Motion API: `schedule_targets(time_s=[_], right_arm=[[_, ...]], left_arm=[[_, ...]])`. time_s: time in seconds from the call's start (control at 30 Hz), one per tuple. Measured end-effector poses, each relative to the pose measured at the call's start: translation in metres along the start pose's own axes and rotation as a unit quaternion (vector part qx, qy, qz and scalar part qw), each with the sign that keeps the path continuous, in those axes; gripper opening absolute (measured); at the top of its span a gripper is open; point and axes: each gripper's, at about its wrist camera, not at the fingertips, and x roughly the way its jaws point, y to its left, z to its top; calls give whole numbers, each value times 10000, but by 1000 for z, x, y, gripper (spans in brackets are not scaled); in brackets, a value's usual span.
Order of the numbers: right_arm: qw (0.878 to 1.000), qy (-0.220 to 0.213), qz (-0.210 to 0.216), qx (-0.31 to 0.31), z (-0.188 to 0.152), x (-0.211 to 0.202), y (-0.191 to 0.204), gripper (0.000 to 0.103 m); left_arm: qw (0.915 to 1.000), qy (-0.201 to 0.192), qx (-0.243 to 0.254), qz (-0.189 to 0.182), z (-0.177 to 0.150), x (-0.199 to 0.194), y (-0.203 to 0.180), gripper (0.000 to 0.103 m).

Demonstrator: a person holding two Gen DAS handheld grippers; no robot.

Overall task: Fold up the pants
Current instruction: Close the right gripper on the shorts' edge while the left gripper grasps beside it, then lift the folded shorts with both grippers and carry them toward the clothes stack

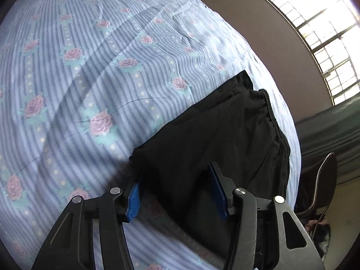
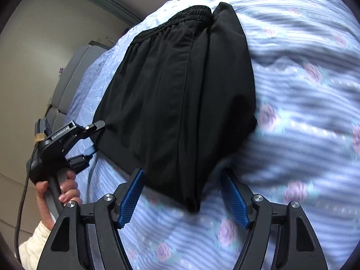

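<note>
Black pants (image 1: 213,135) lie folded on a bed sheet (image 1: 90,67) printed with blue stripes and pink roses. Their elastic waistband (image 1: 273,117) points away from me. My left gripper (image 1: 176,186) is open, its blue pads (image 1: 133,199) on either side of the pants' near edge without pressing it. In the right wrist view the pants (image 2: 180,90) fill the middle, waistband (image 2: 180,20) at the top. My right gripper (image 2: 183,193) is open around the pants' near corner, and its pads (image 2: 234,200) stand clear of the cloth. The left gripper (image 2: 96,138) shows open at the pants' left edge.
A hand (image 2: 67,191) with a cream sleeve (image 2: 33,245) holds the left gripper's handle. Grey cushions (image 2: 74,67) stand beyond the bed's left side. A barred window (image 1: 326,33) and a dark chair (image 1: 326,180) are past the bed's right edge. The sheet (image 2: 303,112) spreads wide to the right.
</note>
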Motion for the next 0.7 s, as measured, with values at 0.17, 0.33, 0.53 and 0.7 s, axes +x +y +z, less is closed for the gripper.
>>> schedule_targets(time_s=[0.17,0.33,0.53,0.7], right_arm=[[9997,-183,62,161,14,6,-5,73],[9997,-225,-94,83,16,6,0,68],[9995,168,124,-256,27,-5,-2,18],[9986,-13,227,-485,41,-46,13,14]], left_arm=[[9995,-73,-297,-129,8,11,-2,51],[9988,-13,-436,-218,10,13,-10,22],[9986,-211,230,436,9,-6,-53,17],[9949,-396,600,711,8,-43,-89,16]])
